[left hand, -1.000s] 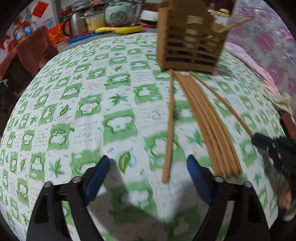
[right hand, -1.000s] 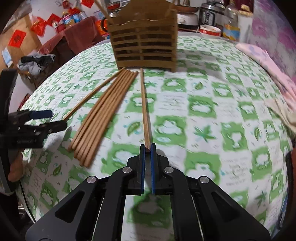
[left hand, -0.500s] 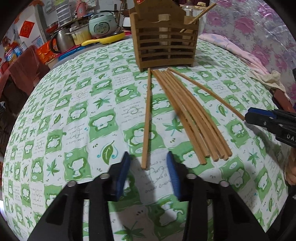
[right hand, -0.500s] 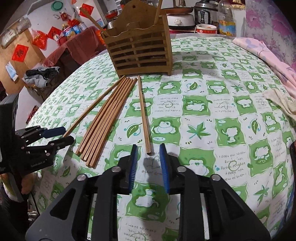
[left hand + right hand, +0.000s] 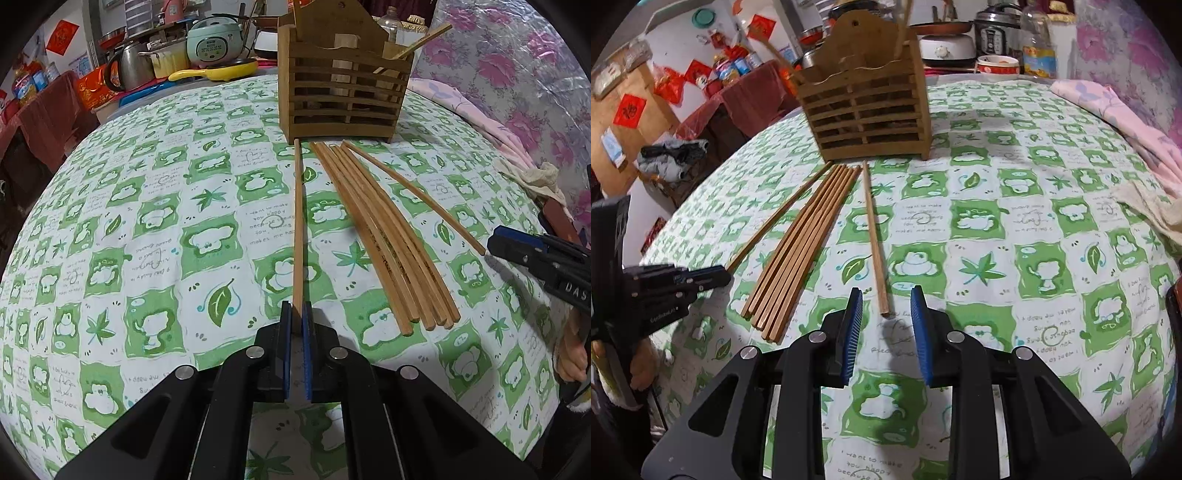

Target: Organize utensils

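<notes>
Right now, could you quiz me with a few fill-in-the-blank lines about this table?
1. The left gripper has its jaws ___ on one chopstick.
2. The right gripper holds its jaws ___, with a lone chopstick lying untouched between them.
3. The wooden holder stands on a ___ and white tablecloth.
Missing words: shut; open; green.

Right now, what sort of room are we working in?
Probably a lived-in home kitchen or dining area: a table with a green patterned cloth, a rice cooker and kettle behind it, and a wooden utensil holder.
</notes>
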Available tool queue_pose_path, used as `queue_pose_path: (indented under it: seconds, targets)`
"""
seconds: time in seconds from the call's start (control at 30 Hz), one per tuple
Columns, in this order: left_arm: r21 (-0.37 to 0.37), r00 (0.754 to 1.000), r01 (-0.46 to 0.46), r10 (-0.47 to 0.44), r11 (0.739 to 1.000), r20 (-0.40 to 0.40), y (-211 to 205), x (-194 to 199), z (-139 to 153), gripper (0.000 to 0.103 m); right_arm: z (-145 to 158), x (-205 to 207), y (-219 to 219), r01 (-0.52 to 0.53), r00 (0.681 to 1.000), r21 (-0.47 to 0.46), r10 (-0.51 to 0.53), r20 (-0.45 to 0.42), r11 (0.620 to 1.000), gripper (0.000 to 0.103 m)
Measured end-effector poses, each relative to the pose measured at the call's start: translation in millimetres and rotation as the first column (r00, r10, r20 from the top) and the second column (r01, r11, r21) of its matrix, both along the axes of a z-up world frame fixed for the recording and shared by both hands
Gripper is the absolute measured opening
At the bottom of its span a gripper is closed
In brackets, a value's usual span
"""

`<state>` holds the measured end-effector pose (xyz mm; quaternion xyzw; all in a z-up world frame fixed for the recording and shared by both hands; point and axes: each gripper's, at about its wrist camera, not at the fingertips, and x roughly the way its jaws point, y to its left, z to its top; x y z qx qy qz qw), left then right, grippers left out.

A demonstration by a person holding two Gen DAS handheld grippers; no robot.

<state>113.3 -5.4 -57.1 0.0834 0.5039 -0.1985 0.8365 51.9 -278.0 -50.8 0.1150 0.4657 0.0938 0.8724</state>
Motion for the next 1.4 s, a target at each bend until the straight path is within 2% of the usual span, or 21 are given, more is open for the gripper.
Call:
queue_pose_path:
  seconds: [0.13, 0.2, 0.27, 0.33, 0.53, 0.63, 0.77, 0.9, 1.07, 1.2, 1.4]
  targets:
    - [0.005, 1.000, 0.000, 0.000, 1.000, 0.002, -0.4, 0.8, -0.7, 0.007, -6.9, 4.0, 19.1, -0.045, 0.999, -0.095, 0.042, -0.034, 0.994, 0.026]
    - [0.010, 1.000, 0.002, -0.002, 1.000, 0.006, -1.1, 0.5, -0.8, 0.006, -9.4, 6.0, 27.2, -0.053, 0.998, -0.152, 0.047, -0.041, 0.987, 0.012]
    - [0.015, 1.000, 0.005, -0.005, 1.000, 0.014, -2.1, -0.9, -0.5, 0.006, -8.1, 3.0, 33.2, -0.075, 0.997, -0.175, 0.070, -0.031, 0.982, 0.006]
    - [0.017, 1.000, 0.011, -0.011, 1.000, 0.025, -2.9, -2.5, 0.6, 0.006, -6.5, 1.0, 35.0, -0.076, 0.997, -0.189, 0.074, -0.021, 0.979, 0.006]
    - [0.001, 0.998, -0.009, 0.009, 1.000, 0.059, 0.6, -4.8, 11.8, 0.006, 3.7, -6.5, 27.0, -0.045, 0.998, -0.149, 0.052, 0.042, 0.988, 0.006]
    - [-0.042, 0.998, -0.022, 0.024, 0.999, 0.056, 4.1, -5.0, 24.1, 0.006, 14.5, -10.2, 19.2, -0.019, 0.996, -0.116, 0.029, 0.083, 0.993, 0.006]
    - [-0.055, 0.991, -0.016, 0.023, 0.998, 0.129, 0.1, -14.4, 54.3, 0.006, 40.1, -13.5, 4.2, 0.021, 0.990, -0.063, -0.012, 0.138, 0.998, 0.006]
    - [-0.076, 0.979, -0.004, 0.019, 0.997, 0.202, -4.3, -21.6, 89.5, 0.006, 71.2, -20.0, -1.5, 0.044, 0.977, -0.067, -0.029, 0.210, 0.997, 0.006]
    - [-0.100, 0.967, 0.004, 0.021, 0.995, 0.252, -12.0, -22.1, 118.8, 0.006, 106.0, -25.8, -2.0, 0.053, 0.957, -0.071, -0.031, 0.287, 0.996, 0.006]
    - [-0.116, 0.962, 0.009, 0.023, 0.993, 0.273, -20.3, -17.0, 133.3, 0.006, 114.6, -19.9, 4.6, 0.042, 0.953, -0.077, -0.017, 0.302, 0.996, 0.006]
    - [-0.120, 0.965, 0.001, 0.031, 0.993, 0.260, -34.2, 11.5, 146.7, 0.006, 119.6, -4.0, 6.2, 0.046, 0.956, -0.072, -0.023, 0.293, 0.996, 0.006]
